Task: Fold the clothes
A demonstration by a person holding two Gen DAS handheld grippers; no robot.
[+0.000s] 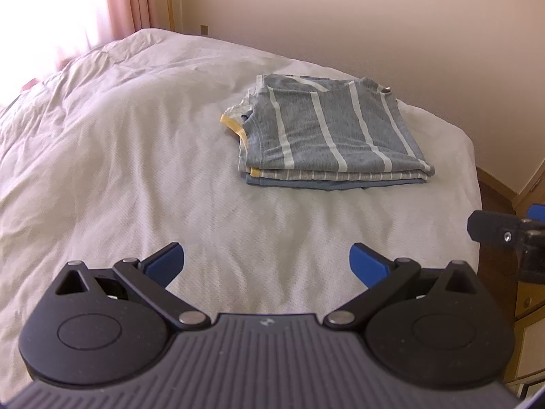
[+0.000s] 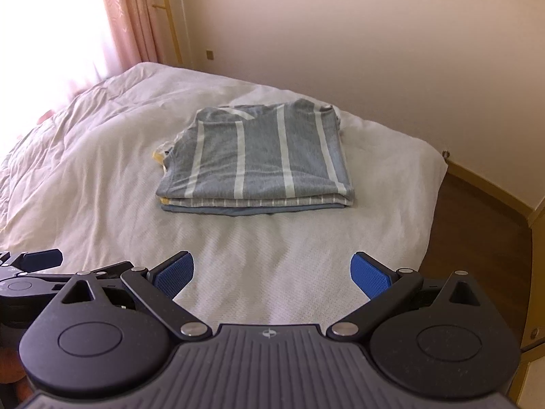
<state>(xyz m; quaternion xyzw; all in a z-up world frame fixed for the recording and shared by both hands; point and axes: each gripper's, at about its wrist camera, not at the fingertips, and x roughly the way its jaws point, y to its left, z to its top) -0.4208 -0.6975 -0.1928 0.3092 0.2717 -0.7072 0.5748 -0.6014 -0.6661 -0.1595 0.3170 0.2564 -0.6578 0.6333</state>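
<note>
Left wrist view: white bed fills frame. Stack of folded clothes lies at 1 o'clock, grey striped shirt on top. Left gripper at 6 o'clock, jaws spread, empty. Right gripper likewise spread wide, holding nothing.

Grey shirt with white stripes, white bedspread, pink curtain.

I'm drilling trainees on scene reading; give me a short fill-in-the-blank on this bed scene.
1. The striped shirt lies on ___ of the folded stack.
2. The stack rests on the ___ bedspread.
3. The left gripper holds ___.
4. The right gripper has its jaws ___.

Missing words: top; white; nothing; open
</note>
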